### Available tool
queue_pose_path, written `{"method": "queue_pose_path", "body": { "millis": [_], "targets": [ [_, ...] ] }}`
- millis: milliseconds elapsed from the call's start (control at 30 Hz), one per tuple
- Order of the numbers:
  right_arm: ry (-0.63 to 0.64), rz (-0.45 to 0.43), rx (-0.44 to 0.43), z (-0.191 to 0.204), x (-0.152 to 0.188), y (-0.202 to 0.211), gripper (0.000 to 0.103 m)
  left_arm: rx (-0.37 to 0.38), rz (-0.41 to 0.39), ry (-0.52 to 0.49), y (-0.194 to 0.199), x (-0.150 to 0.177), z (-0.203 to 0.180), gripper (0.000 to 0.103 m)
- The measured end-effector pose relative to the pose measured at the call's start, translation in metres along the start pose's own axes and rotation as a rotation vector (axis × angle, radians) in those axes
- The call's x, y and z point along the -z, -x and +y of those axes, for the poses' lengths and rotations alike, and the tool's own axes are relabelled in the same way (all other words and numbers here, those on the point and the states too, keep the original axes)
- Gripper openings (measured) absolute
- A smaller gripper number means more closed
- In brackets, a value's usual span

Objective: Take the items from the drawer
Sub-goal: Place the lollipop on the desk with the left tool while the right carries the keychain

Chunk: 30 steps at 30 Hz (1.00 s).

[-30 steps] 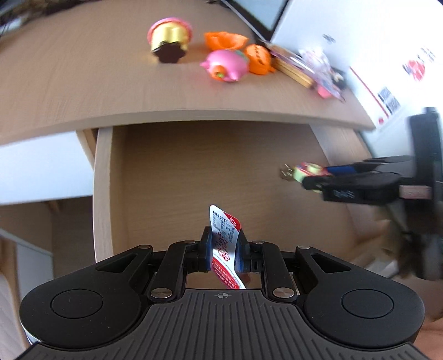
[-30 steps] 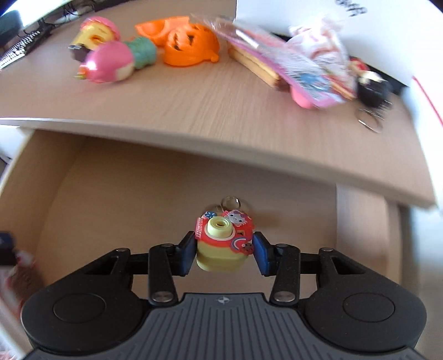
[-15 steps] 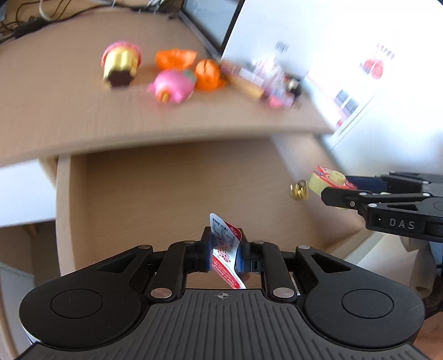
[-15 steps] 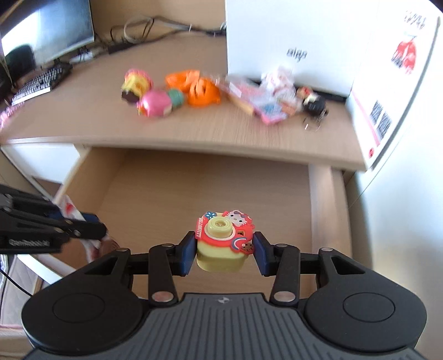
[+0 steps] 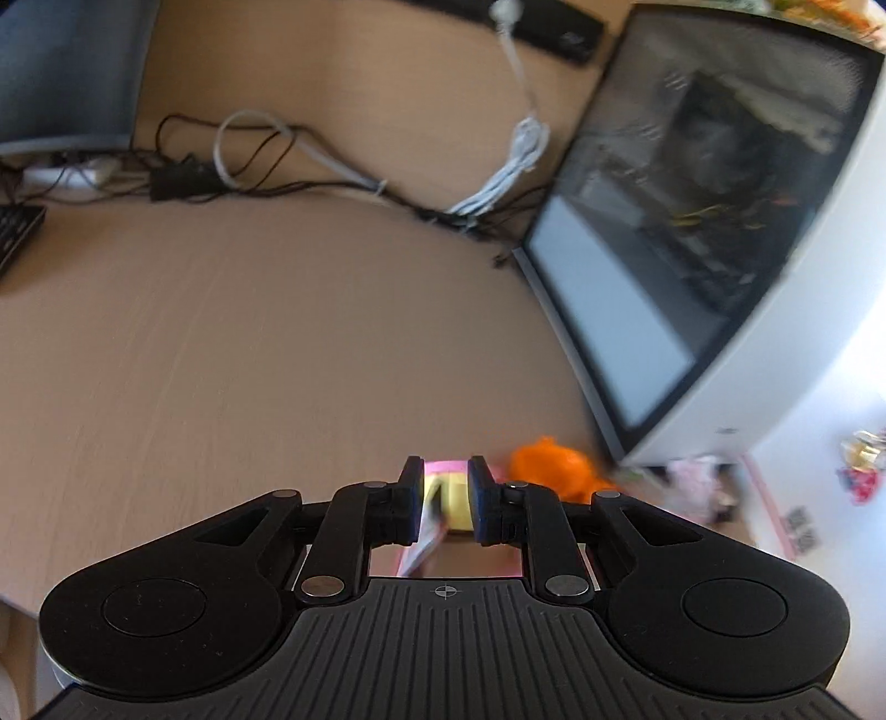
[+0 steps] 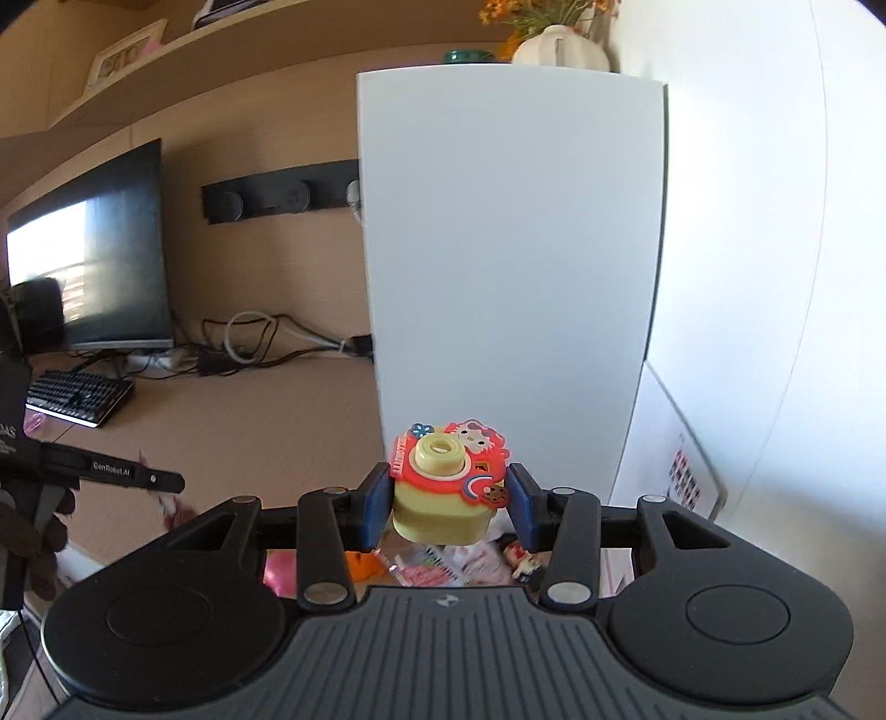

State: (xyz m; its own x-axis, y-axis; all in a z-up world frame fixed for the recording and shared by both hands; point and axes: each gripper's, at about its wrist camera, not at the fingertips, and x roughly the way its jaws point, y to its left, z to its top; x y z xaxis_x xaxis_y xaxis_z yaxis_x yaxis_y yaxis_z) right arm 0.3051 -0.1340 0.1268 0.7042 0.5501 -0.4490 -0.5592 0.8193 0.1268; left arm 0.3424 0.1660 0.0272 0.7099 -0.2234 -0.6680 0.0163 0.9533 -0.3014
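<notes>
Right claw point(image 6: 447, 509): you have it clenched on the toy camera point(image 6: 446, 487), blue pads pressing its two sides.
Toy camera: yellow body, red sticker-covered face and round lens pointing up at you, held above the worktop point(image 6: 232, 443).
Left claw point(image 5: 446, 504): your narrow gap grips a thin sachet point(image 5: 423, 540), which hangs tilted against the left pad; blur hides the other pad's contact.
Left claw from your right view: its black fingers point(image 6: 133, 477) reach in from the left edge, level, well apart from the toy camera.
Under your right claw: a pink toy point(image 6: 279, 573), something orange and pale packets point(image 6: 443, 565) lie on the worktop.
Just past your left claw: an orange toy point(image 5: 551, 468) on the worktop, blurred.
Further back: a white computer case point(image 6: 509, 249) stands upright on the worktop; its dark glass side point(image 5: 692, 221) faces your left view.
Left of it: a keyboard point(image 6: 77, 396), tangled cables point(image 5: 266, 160) and a monitor point(image 6: 88, 255).
Farthest: a wall shelf point(image 6: 221, 50) and a white vase point(image 6: 559, 47) atop the case.
</notes>
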Motion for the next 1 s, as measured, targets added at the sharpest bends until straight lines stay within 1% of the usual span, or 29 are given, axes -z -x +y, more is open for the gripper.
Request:
{"method": "queue_pose_path", "body": {
  "millis": [33,100,133,233,300,433,600,700,833,1000],
  "targets": [
    [-0.01,0.007,0.004,-0.004,0.0,-0.006,0.043,-0.014,0.007,0.001,-0.01,0.003,0.003,0.022],
    [-0.025,0.027,0.016,-0.009,0.002,-0.014,0.043,-0.013,0.025,0.008,-0.028,0.01,0.007,0.024],
    [-0.032,0.038,0.022,-0.011,0.004,-0.02,0.043,-0.014,0.036,0.005,-0.035,0.013,0.008,0.034],
    [-0.051,0.072,0.03,-0.018,0.008,-0.034,0.043,-0.042,0.063,-0.016,-0.051,0.023,0.011,0.036],
    [-0.056,0.091,0.037,-0.021,0.011,-0.044,0.043,-0.046,0.056,-0.015,-0.054,0.028,0.012,0.04],
    [-0.063,0.13,0.054,-0.027,0.017,-0.064,0.043,-0.03,0.042,-0.013,-0.055,0.027,0.015,0.038],
    [-0.084,0.178,0.083,-0.036,0.021,-0.094,0.043,-0.002,-0.043,0.007,-0.036,0.02,0.012,0.038],
    [-0.097,0.213,0.095,-0.043,0.027,-0.116,0.043,0.013,-0.075,0.005,-0.022,0.02,0.007,0.038],
    [-0.069,0.249,0.111,-0.042,0.041,-0.157,0.043,0.038,-0.072,0.005,-0.005,0.027,0.001,0.038],
    [-0.019,0.289,0.124,-0.036,0.072,-0.194,0.043,0.042,-0.019,0.036,0.006,0.048,-0.001,0.038]
  ]
}}
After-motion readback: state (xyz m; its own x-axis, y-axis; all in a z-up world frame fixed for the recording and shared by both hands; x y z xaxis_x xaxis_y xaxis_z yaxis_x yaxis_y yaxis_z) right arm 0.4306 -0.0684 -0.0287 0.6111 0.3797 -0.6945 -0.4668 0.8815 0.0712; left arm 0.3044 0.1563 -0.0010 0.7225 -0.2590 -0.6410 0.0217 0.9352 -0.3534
